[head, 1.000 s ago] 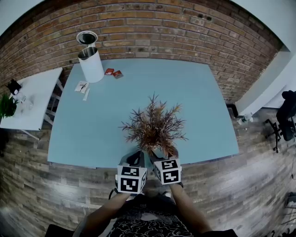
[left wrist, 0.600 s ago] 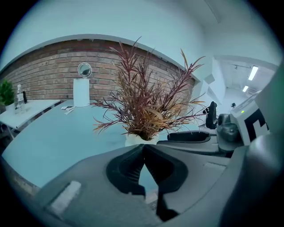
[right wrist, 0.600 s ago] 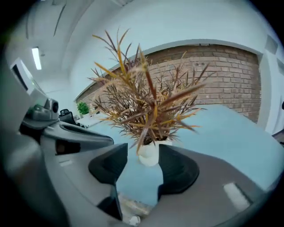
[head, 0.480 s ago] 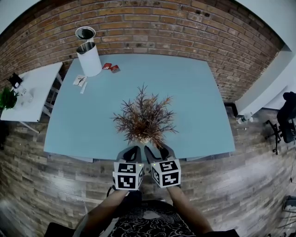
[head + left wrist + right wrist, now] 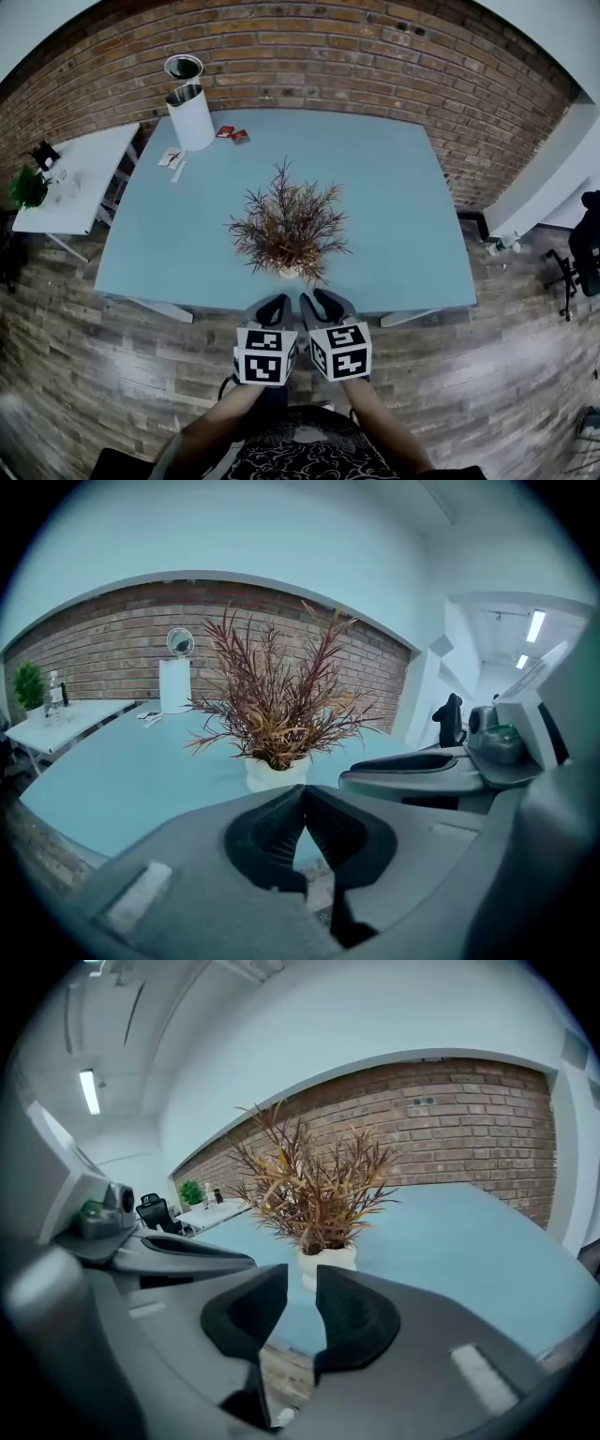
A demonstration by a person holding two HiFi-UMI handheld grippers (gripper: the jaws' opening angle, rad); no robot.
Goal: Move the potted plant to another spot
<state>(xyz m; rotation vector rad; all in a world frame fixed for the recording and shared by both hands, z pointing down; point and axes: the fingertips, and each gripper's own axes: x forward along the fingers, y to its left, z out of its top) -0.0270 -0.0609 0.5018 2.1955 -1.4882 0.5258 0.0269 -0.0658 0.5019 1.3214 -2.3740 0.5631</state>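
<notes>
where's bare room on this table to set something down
Right half of the table, from plant to right edge, is bare; also left of the plant. Crowded: far left corner with bin, packets, papers.

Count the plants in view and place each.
2. A reddish potted plant stands on the blue table; a small green plant sits on the white side table at left.

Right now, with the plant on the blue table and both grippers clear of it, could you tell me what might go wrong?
1. The potted plant stands near the table's front edge; a nudge from the left gripper or right gripper could push it off.
2. Its branches spread wider than the small white pot, so a snag might tip it. The right jaws are closing on nothing.
</notes>
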